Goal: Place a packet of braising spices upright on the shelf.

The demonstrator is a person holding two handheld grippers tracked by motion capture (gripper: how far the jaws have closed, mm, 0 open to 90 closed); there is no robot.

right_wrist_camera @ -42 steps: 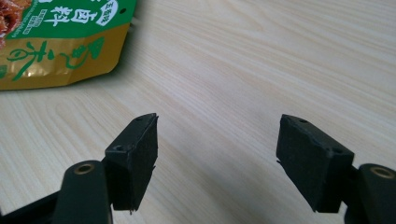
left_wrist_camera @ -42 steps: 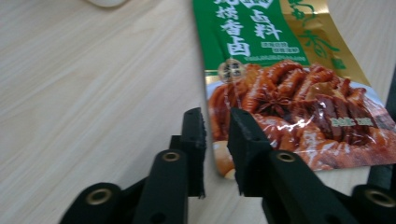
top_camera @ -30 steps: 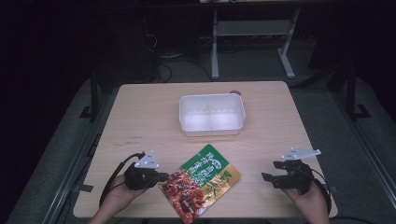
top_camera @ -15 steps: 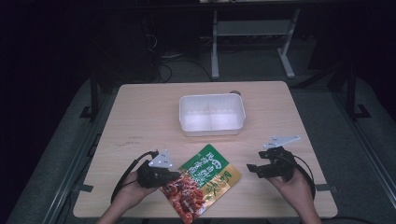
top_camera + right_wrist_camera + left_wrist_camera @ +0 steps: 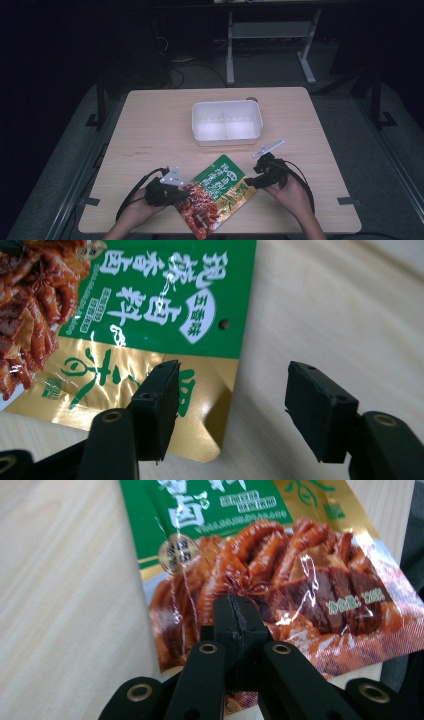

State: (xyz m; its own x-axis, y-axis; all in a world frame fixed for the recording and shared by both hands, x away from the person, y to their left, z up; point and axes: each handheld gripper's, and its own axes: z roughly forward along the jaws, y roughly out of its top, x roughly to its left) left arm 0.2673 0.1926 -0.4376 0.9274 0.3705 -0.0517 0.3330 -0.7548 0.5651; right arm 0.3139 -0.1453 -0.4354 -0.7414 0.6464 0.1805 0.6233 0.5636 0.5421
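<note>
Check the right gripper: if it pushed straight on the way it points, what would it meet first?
Most likely the food packet: the open right gripper points at its gold corner, one jaw already over it, the other above bare table. Height above the packet is unclear.

Dim lab or studio, lone wooden table (image 5: 150, 130), floor cables (image 5: 175, 65), metal stand (image 5: 270, 30)

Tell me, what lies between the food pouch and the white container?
Nothing: in the high view, only bare wooden table separates the food pouch from the white container.
</note>
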